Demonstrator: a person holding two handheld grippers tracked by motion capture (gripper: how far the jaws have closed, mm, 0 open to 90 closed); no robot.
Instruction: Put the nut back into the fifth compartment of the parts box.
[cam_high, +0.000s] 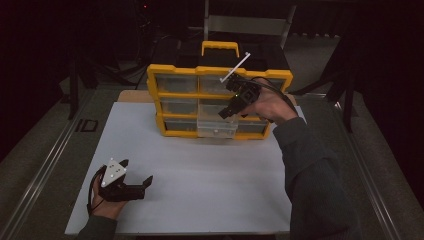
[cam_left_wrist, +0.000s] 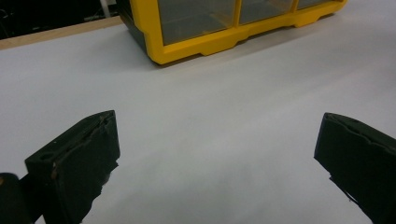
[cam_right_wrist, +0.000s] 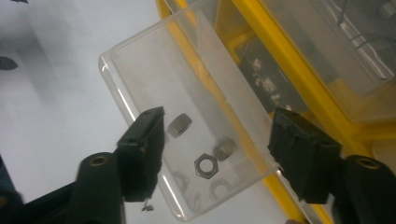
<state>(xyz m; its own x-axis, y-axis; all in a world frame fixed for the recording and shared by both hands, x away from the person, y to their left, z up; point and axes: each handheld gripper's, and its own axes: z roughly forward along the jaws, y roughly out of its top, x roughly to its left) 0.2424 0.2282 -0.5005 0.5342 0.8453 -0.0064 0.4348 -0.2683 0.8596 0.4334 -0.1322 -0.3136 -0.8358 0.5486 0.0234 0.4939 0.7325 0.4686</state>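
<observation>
**Open drawer with hex nuts, yellow organiser**

Nearest, the left hand-held gripper (cam_high: 134, 176) is rested on the white table (cam_high: 200, 190), jaws spread wide, nothing between them. Farther off, the right hand-held gripper (cam_high: 229, 112) is held over a clear drawer (cam_right_wrist: 187, 107) pulled out of the bottom row of the yellow organiser (cam_high: 172, 97); its jaws stand apart and grip nothing. Hex nuts (cam_right_wrist: 206, 165) are seen lying loose on the drawer floor, between and beyond the jaws. A yellow carry handle (cam_high: 220, 48) is set on the organiser's top.
</observation>
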